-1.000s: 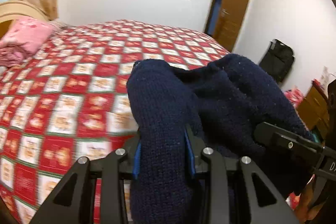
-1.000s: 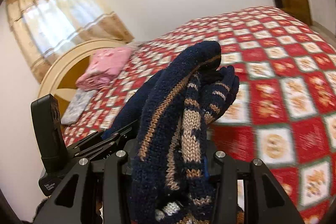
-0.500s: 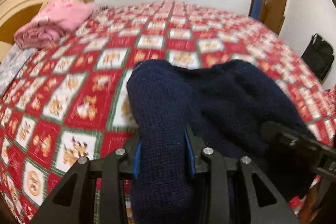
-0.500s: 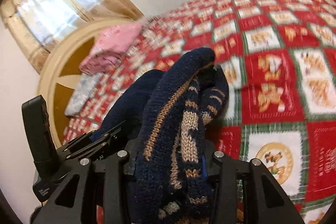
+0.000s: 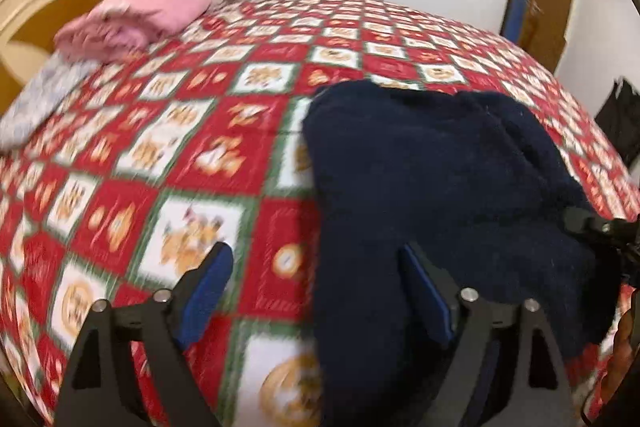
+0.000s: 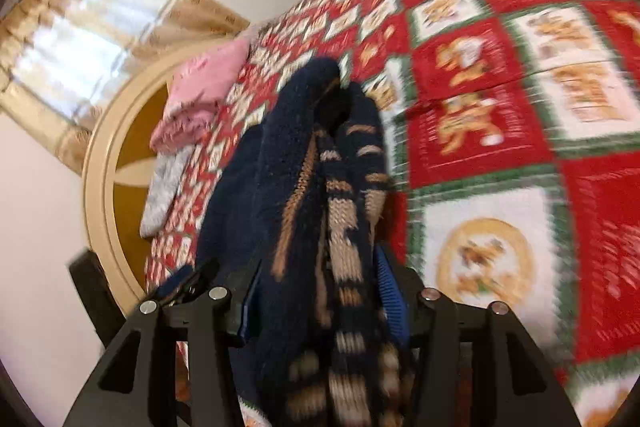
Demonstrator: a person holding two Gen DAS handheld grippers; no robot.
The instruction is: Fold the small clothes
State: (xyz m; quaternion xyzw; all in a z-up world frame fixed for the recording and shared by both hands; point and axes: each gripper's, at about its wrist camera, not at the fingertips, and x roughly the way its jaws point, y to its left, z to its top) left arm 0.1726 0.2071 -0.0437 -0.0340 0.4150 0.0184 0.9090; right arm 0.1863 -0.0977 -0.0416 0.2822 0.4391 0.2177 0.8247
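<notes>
Two views differ: our left gripper [image 5: 316, 279] spreads wide beside the navy sweater [image 5: 432, 187]; our right gripper [image 6: 316, 291] pinches its striped side above the quilted bed [image 6: 520, 67].

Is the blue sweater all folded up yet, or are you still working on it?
Still working. Done: folded pink clothes already sit near the headboard. In hand: the navy sweater lies bunched on the red quilt; the left tongs are open, with the knit against one finger only, and the right tongs are shut on its striped part. Left: spreading it flat and folding it neatly.
</notes>
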